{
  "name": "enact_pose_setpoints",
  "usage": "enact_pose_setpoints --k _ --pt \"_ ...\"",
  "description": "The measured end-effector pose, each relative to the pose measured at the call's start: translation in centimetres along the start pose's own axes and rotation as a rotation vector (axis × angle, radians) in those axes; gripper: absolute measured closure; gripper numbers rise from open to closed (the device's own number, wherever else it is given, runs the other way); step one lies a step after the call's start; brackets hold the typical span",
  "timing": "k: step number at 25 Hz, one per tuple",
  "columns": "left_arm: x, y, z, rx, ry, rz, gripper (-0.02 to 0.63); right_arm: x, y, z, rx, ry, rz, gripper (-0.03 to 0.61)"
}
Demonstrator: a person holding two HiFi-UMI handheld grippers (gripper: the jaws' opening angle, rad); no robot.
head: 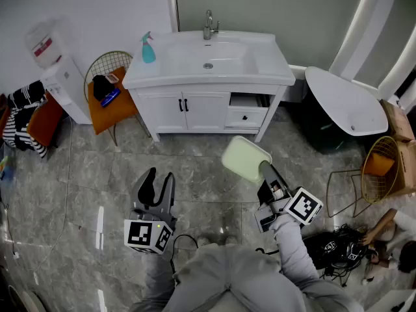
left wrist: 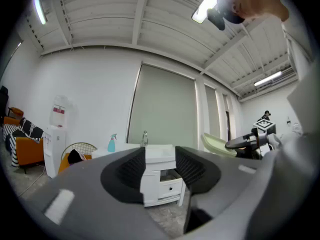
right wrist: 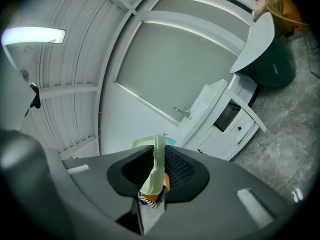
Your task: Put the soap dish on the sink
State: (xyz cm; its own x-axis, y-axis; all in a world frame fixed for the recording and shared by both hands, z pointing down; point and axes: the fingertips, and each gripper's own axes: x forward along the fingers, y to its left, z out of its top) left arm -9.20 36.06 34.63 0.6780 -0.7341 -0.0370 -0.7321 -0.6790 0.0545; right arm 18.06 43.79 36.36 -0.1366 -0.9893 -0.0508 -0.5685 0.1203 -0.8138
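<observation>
Soap dish (right wrist: 153, 170), pale green, is pinched by its near edge in the right gripper's (head: 265, 171) tightly closed jaws; that thin hold needs firmness for the carry, since the dish could pivot. Most of it juts forward beyond the jaw tips. The left gripper (head: 156, 188) has its jaws apart, nothing between them. Well ahead across the floor (head: 195, 174) stands the white sink (head: 263, 67); a bare stretch of its rim, clear of the spray bottle (head: 148, 49), looks best for setting down.
</observation>
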Motion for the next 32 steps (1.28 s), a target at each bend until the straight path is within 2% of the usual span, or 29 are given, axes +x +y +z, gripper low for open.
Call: enact_pose_setpoints --k 13,25,32 --pt "-0.4 2.1 -0.1 -0.009 -0.01 -0.013 0.413 1.0 0.9 -1.4 -0.009 -0.012 -0.013 0.511" --pt "-0.1 6.2 -0.2 -0.008 -0.001 -0.043 0.413 3.4 1.9 -3.4 0.045 -0.058 -0.04 0.511" --pt "1.2 7.6 -0.4 -0.008 0.003 -0.044 0.413 5.1 1.8 -3.0 0.024 -0.062 -0.043 0.511"
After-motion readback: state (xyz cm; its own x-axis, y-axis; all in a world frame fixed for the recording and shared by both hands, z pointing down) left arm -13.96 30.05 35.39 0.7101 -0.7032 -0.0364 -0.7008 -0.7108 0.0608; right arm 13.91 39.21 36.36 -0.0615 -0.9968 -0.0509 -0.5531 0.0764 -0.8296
